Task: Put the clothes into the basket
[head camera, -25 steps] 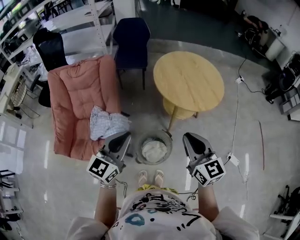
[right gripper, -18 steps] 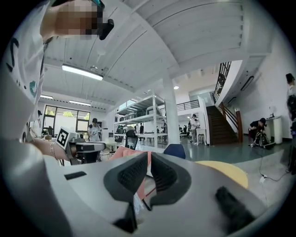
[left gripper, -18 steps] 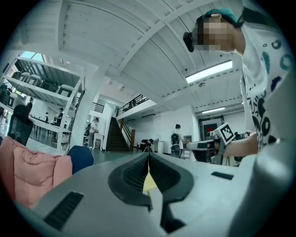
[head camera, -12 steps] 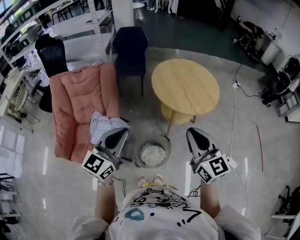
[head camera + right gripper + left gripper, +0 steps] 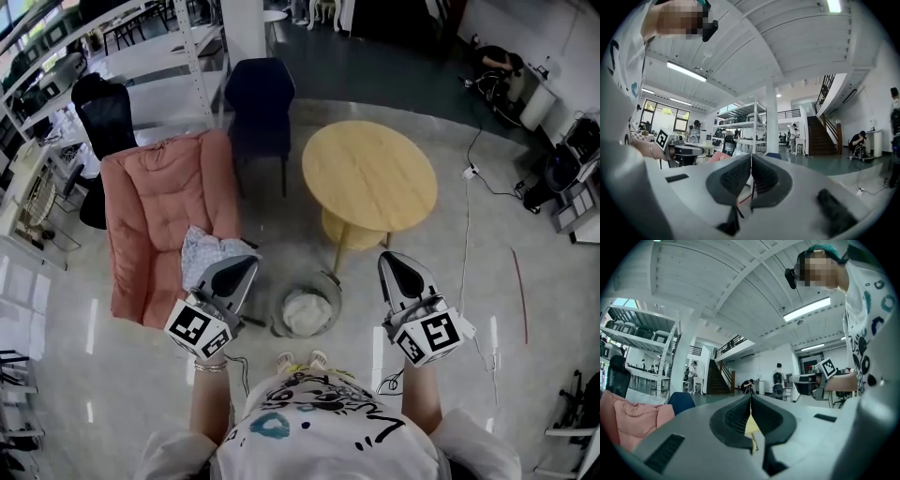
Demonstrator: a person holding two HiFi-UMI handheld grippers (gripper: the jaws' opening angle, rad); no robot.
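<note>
Now 1 left tool (image 5: pixel 247 266) and 1 right tool (image 5: pixel 390 262), shut empty, flank 1 basket (image 5: pixel 332 292); 1 garment (image 5: pixel 208 253) nearby.

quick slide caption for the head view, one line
Left hand-held gripper and right hand-held gripper, both shut, flank the floor basket holding white cloth; patterned clothes on pink armchair.

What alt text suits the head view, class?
Seen from above, a person holds the left gripper and right gripper, both shut, either side of a basket holding white cloth. A patterned garment lies on the pink armchair beside a round table.
</note>
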